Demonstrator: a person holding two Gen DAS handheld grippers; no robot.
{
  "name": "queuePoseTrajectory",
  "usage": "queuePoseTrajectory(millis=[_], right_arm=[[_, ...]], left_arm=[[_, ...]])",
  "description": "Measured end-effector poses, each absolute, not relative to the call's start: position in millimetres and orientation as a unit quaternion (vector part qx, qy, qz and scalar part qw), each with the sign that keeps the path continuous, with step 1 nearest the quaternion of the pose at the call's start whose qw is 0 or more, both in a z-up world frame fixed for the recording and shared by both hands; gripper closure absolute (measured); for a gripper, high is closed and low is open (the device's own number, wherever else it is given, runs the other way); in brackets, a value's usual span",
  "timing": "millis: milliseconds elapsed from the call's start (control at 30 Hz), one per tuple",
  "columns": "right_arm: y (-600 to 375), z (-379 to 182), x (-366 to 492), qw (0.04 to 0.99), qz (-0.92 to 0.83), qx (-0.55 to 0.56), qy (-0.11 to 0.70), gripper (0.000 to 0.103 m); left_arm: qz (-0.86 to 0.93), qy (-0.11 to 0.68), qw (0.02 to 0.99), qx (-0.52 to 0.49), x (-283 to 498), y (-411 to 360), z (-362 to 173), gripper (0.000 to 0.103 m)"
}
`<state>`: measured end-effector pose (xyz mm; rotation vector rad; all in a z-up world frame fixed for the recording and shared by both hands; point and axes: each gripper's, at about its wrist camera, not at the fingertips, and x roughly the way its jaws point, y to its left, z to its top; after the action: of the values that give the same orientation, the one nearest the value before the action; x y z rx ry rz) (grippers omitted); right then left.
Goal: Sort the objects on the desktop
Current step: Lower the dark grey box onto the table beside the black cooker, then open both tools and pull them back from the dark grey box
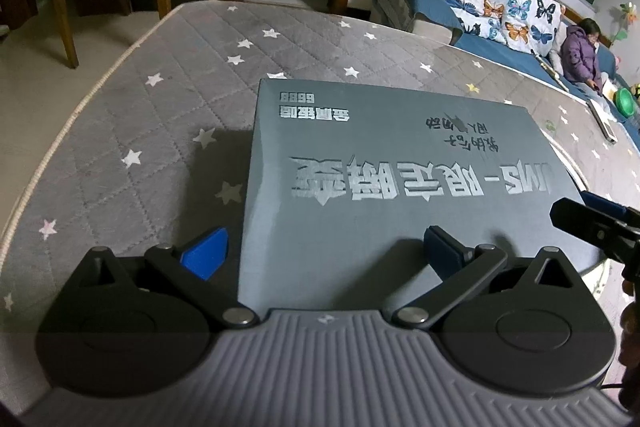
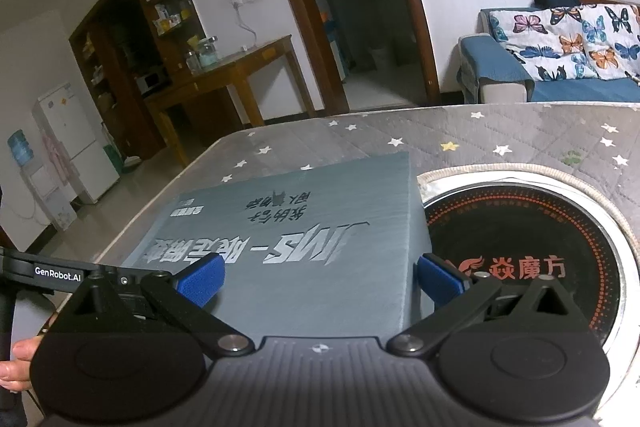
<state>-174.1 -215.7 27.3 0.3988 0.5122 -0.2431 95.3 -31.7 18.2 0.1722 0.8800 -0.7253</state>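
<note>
Left wrist view: the left tool point(image 1: 322, 251) gapes wide, empty, straddling the near left corner of the flat grey printed cardboard box point(image 1: 384, 183) lying on the grey star-quilted bench point(image 1: 168, 75). Right wrist view: the right tool point(image 2: 320, 279) is likewise spread open at the box's near right edge beside a round black induction hob point(image 2: 520, 227). Sorting looks barely begun.

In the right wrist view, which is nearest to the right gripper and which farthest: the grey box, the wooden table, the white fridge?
From the right gripper:
1. Grey box, directly below its fingers.
2. Wooden table, beyond, centre-left.
3. White fridge, far left, seemingly farthest.
</note>
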Motion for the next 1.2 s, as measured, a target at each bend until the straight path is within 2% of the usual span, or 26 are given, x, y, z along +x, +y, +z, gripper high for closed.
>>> queuePoseTrajectory(millis=[733, 1200], right_arm=[[-167.0, 40.9, -218.2, 0.950, -0.141, 0.141, 0.238, 0.000], [-134.9, 33.7, -245.8, 0.950, -0.154, 0.101, 0.252, 0.000]], left_arm=[[-0.327, 0.365, 0.866, 0.097, 38.1, 8.6, 39.6, 0.000], [-0.317, 0.364, 0.869, 0.110, 11.2, 32.6, 34.4, 0.000]])
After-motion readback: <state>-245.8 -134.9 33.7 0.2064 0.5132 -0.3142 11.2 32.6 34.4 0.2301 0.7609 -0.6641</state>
